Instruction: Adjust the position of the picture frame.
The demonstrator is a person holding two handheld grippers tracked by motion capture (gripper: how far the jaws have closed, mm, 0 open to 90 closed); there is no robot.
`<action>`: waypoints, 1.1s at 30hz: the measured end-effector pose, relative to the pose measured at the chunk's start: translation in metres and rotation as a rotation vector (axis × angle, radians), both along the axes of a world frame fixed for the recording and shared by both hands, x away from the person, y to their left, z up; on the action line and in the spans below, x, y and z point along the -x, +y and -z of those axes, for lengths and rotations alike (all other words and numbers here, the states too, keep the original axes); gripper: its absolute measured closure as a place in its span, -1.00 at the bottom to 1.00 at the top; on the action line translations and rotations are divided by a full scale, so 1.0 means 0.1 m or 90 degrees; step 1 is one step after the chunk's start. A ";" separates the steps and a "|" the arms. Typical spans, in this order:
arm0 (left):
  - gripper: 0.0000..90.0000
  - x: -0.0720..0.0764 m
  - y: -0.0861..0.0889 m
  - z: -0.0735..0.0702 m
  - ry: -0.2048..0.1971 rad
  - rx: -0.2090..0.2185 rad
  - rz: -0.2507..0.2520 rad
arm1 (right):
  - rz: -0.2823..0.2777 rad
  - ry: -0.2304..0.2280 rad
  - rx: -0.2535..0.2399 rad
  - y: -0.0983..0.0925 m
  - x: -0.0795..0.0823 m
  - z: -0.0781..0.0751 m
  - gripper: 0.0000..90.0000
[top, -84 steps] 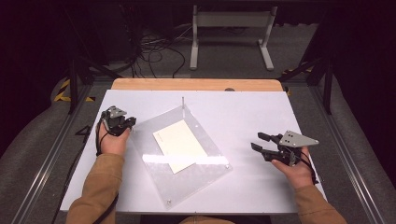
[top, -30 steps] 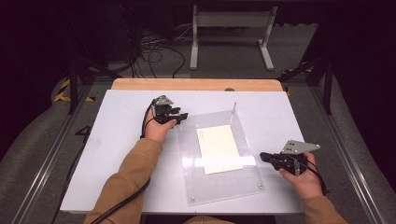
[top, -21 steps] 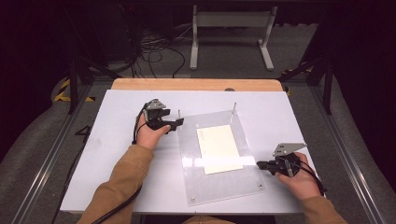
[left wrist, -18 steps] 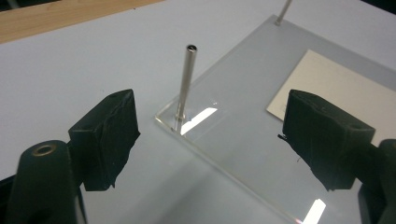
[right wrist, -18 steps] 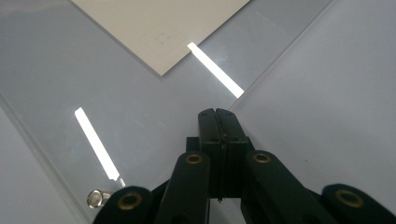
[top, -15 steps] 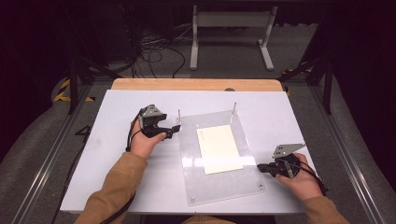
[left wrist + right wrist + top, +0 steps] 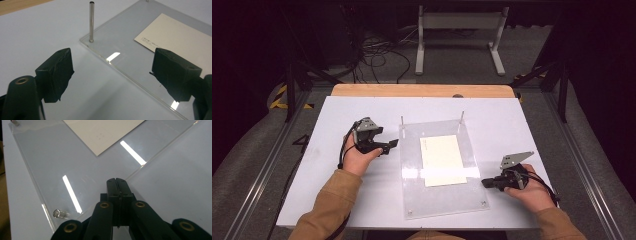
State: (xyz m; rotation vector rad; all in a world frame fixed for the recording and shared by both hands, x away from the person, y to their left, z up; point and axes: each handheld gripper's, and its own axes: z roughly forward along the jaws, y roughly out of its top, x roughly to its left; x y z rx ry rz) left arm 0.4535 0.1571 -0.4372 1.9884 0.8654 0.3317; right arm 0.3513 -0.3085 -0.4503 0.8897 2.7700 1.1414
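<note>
Clear acrylic plate (image 7: 442, 172) with its card (image 7: 443, 160) lay flat mid-counter (image 7: 337, 200); right tool (image 7: 486, 183), jaws closed empty, pressed against its near-right edge, apparently to steady it, while left tool (image 7: 393, 144) had just opened wide beside its left edge.

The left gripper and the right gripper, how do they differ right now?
The left gripper has its jaws wide open with nothing between them, having just been opening; the right gripper has its jaws shut. The left gripper sits beside the left edge of the clear acrylic plate, apart from it; the right gripper's tips reach the plate's right edge near the front corner. Both are black, two-jawed, hand-held tools pointing inward at the plate on the white table.
</note>
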 end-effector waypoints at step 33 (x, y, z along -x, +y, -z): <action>-0.26 -0.38 -0.13 -0.02 -0.033 0.026 -0.005 | 0.160 -0.237 -0.086 0.48 -1.08 -0.31 0.48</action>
